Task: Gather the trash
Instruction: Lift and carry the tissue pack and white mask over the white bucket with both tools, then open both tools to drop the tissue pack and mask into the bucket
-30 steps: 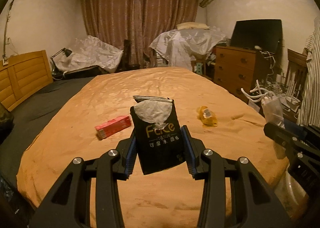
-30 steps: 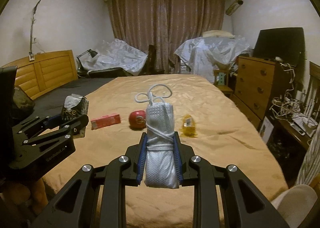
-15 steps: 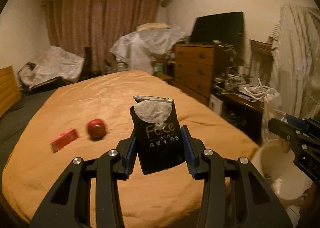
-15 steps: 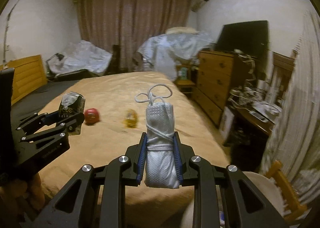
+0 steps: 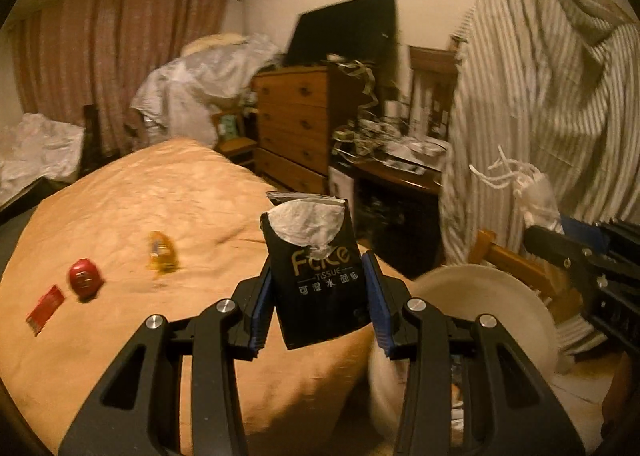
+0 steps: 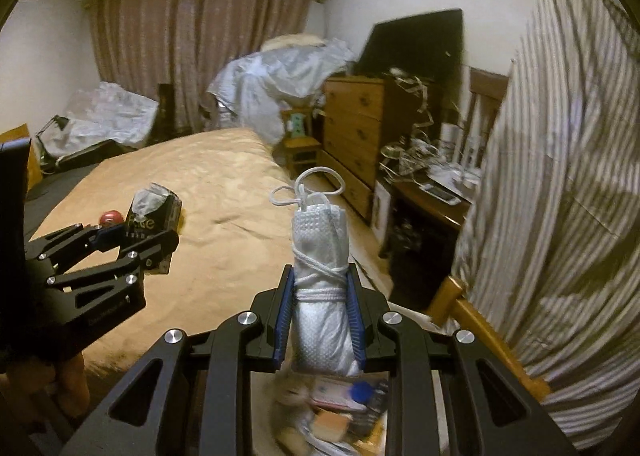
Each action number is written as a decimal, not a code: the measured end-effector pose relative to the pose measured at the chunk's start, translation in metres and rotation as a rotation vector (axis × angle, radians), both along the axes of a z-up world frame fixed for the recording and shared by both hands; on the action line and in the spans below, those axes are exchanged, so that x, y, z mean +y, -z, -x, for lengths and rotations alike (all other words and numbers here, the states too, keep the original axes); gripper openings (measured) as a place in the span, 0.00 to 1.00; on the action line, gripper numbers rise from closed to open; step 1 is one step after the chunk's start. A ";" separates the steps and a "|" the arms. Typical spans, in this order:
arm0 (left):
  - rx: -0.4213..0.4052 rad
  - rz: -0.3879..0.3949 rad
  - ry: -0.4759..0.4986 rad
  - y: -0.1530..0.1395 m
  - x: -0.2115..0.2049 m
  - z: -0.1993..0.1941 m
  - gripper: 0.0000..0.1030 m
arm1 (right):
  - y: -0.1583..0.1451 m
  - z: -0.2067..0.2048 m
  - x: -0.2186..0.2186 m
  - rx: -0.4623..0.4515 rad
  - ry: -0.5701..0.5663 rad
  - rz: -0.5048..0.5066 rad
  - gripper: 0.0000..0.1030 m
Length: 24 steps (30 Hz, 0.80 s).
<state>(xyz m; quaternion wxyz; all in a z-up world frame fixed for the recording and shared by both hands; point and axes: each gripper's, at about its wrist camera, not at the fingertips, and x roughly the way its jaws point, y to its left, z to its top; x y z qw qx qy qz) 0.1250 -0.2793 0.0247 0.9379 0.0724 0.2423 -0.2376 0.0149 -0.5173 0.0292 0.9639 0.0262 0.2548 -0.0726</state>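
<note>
Now, left hand-held gripper point(image 5: 318, 306) clamping black "Face TISSUE" pack point(image 5: 320, 276), right hand-held gripper point(image 6: 319, 314) tight on rolled white mask point(image 6: 322, 288)

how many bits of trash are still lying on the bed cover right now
3 in the left wrist view: a red box near the left edge, a red round item beside it, a yellow wrapper further right. Others may lie out of frame.

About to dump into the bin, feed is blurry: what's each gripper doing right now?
Left gripper: closed on the black tissue pack.
Right gripper: closed on the rolled white face mask.
</note>
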 end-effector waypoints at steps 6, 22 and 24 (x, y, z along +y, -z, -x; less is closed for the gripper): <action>0.079 -0.051 0.103 0.014 -0.047 -0.002 0.39 | 0.017 -0.007 -0.058 0.121 0.031 -0.050 0.25; 0.287 -0.188 0.221 0.058 -0.094 -0.020 0.40 | 0.082 -0.054 -0.116 0.460 -0.031 -0.154 0.25; 0.286 -0.191 0.219 0.059 -0.094 -0.021 0.40 | 0.083 -0.053 -0.113 0.459 -0.031 -0.164 0.25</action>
